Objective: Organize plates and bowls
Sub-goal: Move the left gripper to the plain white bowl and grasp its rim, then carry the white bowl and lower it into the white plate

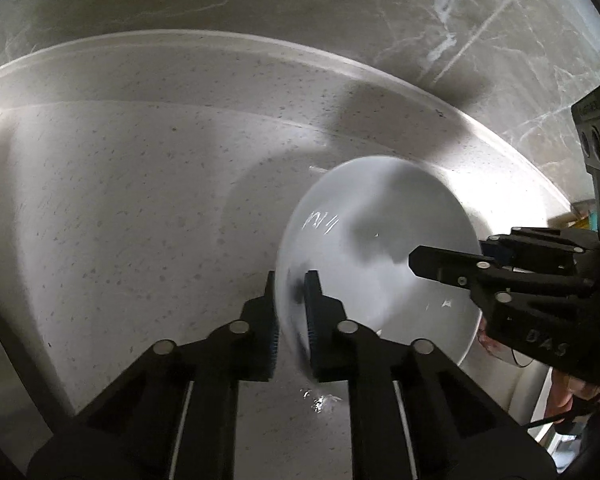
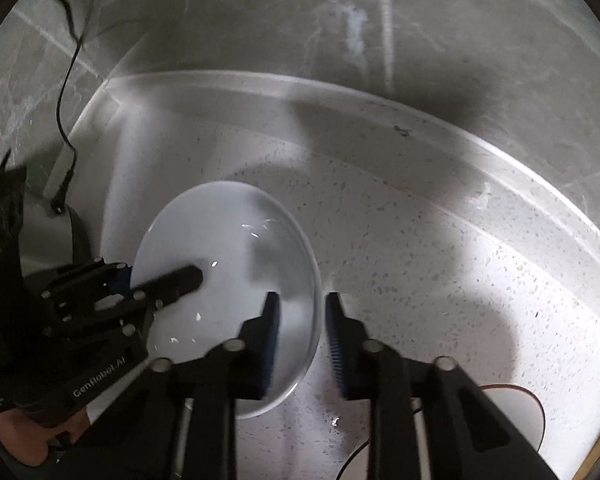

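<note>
On the speckled counter [image 1: 120, 200], just in front of its raised back ledge, the white plate [image 1: 380, 248] sits with your left gripper [image 1: 290, 320] and right gripper [image 2: 300, 332] each clamped on opposite rims, so lift both together and keep it level.
</note>
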The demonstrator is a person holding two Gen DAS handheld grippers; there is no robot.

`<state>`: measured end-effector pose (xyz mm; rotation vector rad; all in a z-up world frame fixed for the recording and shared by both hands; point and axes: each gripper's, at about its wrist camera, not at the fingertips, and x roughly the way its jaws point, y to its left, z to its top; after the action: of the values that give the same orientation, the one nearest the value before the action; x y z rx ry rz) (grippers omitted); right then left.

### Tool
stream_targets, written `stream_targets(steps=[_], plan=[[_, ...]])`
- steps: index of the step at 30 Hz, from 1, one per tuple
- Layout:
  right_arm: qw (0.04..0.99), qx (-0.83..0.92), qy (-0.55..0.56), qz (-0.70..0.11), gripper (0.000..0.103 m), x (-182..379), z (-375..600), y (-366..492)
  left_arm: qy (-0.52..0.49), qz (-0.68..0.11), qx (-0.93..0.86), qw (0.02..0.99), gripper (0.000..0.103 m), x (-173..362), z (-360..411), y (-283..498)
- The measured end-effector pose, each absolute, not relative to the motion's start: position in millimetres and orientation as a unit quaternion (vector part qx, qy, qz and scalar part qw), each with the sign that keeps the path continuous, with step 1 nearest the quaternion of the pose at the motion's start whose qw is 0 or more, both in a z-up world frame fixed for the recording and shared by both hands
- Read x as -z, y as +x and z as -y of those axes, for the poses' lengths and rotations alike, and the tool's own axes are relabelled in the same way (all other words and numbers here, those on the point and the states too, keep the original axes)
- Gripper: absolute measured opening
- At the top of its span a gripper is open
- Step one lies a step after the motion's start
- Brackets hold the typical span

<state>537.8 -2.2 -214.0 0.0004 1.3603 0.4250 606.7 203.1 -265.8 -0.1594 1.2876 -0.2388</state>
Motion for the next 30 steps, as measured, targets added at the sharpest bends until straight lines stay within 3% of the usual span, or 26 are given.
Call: stream_targets(steps=[4, 17, 24, 30], plan=[[0.758, -0.194, 0.015, -0.622, 0.009, 215.7, 7.0, 539.1, -0.075, -0.598, 0.114, 0.79, 0.008, 266.5, -201.0, 609.2], [0.78, -0.196, 0.051, -0.592, 0.009, 177.7, 28.0, 520.6, -0.074, -0.579, 0.131, 0.802, 0.008, 232.8, -190.0, 594.8], [0.805, -0.177, 0.083, -0.561, 0.009, 128.1, 89.2, 458.8, -0.045, -0.558, 0.191, 0.806, 0.008, 182.4, -131.0, 547.2], [0.82, -0.139, 0.114, -0.543, 0.009, 110.7, 159.8, 382.2, -0.022, -0.557, 0.256, 0.79, 0.008, 169.0, -57.8, 496.0]])
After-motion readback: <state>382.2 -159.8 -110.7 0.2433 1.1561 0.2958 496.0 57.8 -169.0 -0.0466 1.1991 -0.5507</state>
